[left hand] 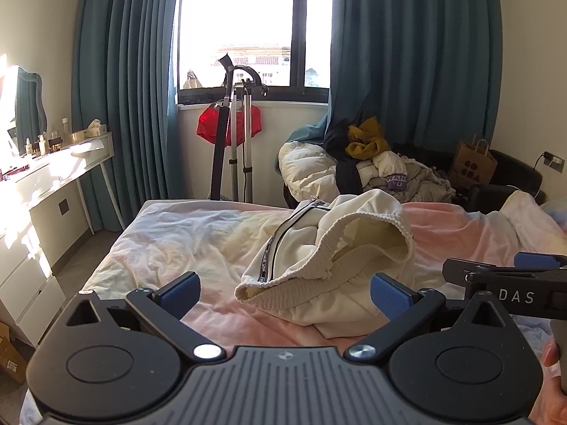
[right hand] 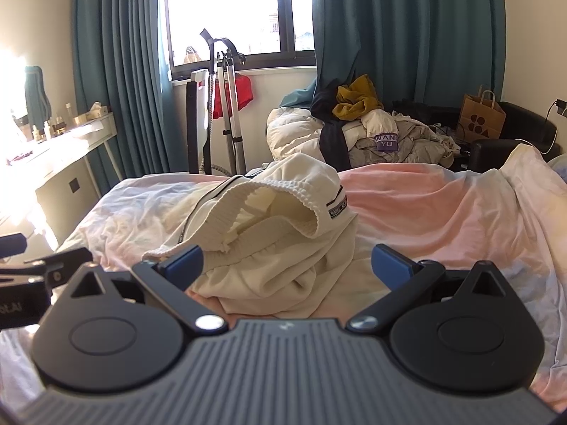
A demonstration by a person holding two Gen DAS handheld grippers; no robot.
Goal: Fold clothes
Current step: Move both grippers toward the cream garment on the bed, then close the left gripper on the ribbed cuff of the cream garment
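A crumpled cream sweatshirt (left hand: 336, 248) with ribbed hem and a zip lies in a heap on the bed (left hand: 170, 241); it also shows in the right wrist view (right hand: 280, 233). My left gripper (left hand: 285, 292) is open and empty, hovering just before the garment's near edge. My right gripper (right hand: 287, 267) is open and empty, with the garment's near folds between and just beyond its blue fingertips (right hand: 389, 264). The right gripper shows at the right edge of the left wrist view (left hand: 510, 283).
A pile of clothes (left hand: 375, 163) lies beyond the bed's far end, with a brown paper bag (left hand: 473, 163) beside it. A garment steamer stand (left hand: 234, 134) with a red cloth stands by the window. A white dressing table (left hand: 53, 166) is on the left.
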